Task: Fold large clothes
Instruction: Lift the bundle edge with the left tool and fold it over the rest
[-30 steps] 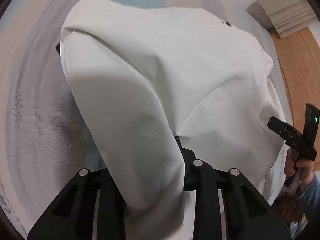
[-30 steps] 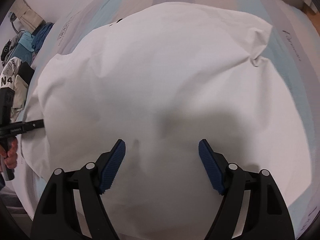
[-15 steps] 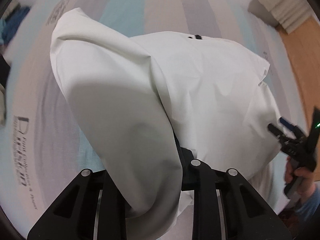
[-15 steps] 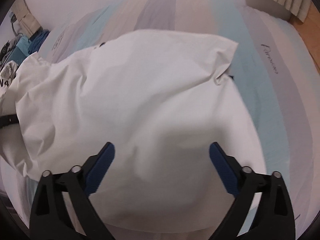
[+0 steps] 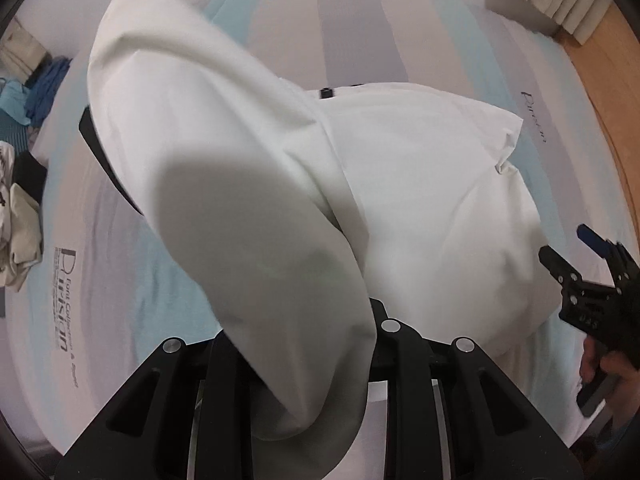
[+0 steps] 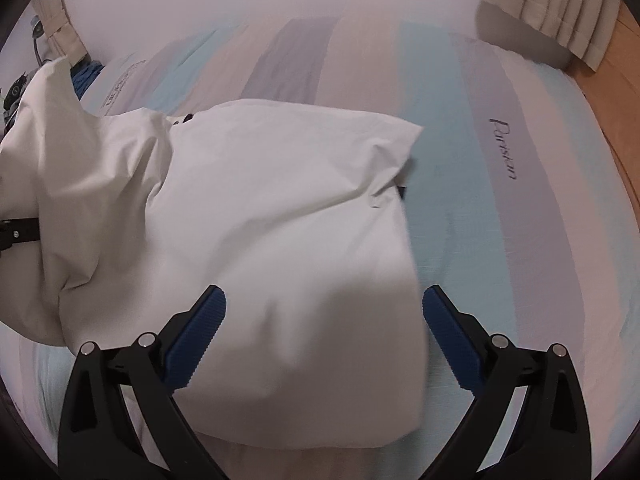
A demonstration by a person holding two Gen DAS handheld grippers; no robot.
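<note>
A large white garment (image 6: 260, 216) lies on a striped bedsheet (image 6: 480, 208). My left gripper (image 5: 308, 344) is shut on the garment's left part and holds it raised, so a white fold (image 5: 240, 200) drapes over the fingers and hides them. The flat right part of the garment (image 5: 432, 208) rests on the bed. My right gripper (image 6: 324, 328) is open and empty, low over the garment's near right part, blue pads (image 6: 196, 340) well apart. It also shows in the left wrist view (image 5: 576, 248) at the right edge.
A pile of blue, black and cream clothes (image 5: 24, 160) lies at the bed's left side. Beige curtains (image 6: 560, 12) hang at the back right. Wooden floor (image 5: 608, 92) runs along the bed's right edge. Printed lettering (image 6: 504, 148) marks the sheet.
My left gripper has lifted the held fold higher and pulled back. My right gripper has opened wider and drawn back, and the garment now looks smaller, with more of the sheet showing.
</note>
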